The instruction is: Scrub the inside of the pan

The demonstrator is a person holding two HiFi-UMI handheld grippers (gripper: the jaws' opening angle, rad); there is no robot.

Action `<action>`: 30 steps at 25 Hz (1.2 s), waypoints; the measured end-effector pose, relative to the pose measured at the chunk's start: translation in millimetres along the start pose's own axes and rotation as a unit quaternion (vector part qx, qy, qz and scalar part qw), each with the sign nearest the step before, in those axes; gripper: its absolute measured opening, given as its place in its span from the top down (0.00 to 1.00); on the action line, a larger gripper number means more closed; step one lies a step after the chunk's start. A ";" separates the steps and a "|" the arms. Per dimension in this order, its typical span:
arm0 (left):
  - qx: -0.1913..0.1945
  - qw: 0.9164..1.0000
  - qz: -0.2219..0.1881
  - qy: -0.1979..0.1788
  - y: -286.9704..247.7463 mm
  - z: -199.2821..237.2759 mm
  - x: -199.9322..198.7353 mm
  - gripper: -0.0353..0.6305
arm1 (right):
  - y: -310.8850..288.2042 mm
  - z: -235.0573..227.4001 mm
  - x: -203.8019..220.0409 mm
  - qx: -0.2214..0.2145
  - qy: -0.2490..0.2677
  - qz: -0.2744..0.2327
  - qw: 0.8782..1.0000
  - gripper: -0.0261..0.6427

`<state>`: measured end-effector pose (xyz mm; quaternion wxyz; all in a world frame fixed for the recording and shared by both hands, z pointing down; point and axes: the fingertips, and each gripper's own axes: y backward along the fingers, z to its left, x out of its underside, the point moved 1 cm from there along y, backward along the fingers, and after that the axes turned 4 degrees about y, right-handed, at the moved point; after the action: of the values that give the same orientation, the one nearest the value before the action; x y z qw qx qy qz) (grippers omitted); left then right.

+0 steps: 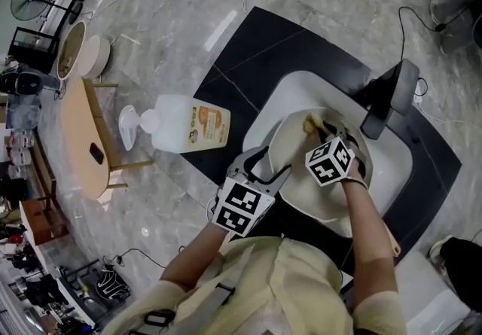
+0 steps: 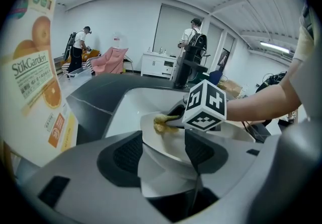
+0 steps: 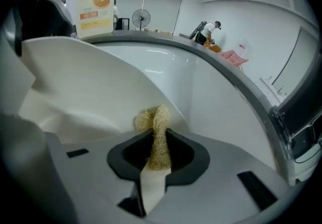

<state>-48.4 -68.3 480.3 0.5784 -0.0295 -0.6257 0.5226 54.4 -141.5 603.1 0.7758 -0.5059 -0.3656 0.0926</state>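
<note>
A white pan (image 1: 301, 175) is held tilted over the white sink (image 1: 395, 168). My left gripper (image 1: 269, 166) is shut on the pan's near edge, which runs between its dark pads (image 2: 126, 153) in the left gripper view, where the pan (image 2: 161, 142) fills the middle. My right gripper (image 1: 322, 132) is shut on a yellow scrub pad (image 1: 310, 124), whose tip presses on the pan's inner wall. In the right gripper view the scrub pad (image 3: 156, 132) stands up between the jaws against the pan (image 3: 85, 82). The left gripper view also catches the scrub pad (image 2: 162, 123) inside the pan.
A pump soap bottle (image 1: 184, 124) with an orange label lies on the black counter (image 1: 248, 47) left of the sink. A dark faucet (image 1: 388, 96) rises at the sink's far right. A wooden table (image 1: 83, 138) stands further left. People stand far back in the room (image 2: 80, 47).
</note>
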 end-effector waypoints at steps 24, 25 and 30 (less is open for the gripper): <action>0.005 1.000 0.008 -0.021 -0.9 0.1 1.7 0.54 | 41.3 -21.7 106.2 0.040 0.153 0.229 0.961 0.84; 0.005 1.000 0.008 -0.021 -0.7 -0.2 1.7 0.54 | 44.2 -20.0 108.8 0.033 0.159 0.235 0.958 0.84; 0.006 1.000 0.011 -0.023 -0.6 -2.0 1.6 0.54 | 59.2 -7.7 121.3 -0.025 0.192 0.271 0.943 0.84</action>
<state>-47.0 -66.3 481.4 0.5587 -0.0207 -0.6350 0.5331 159.6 -56.9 608.4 0.7638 -0.6133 -0.0610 0.1916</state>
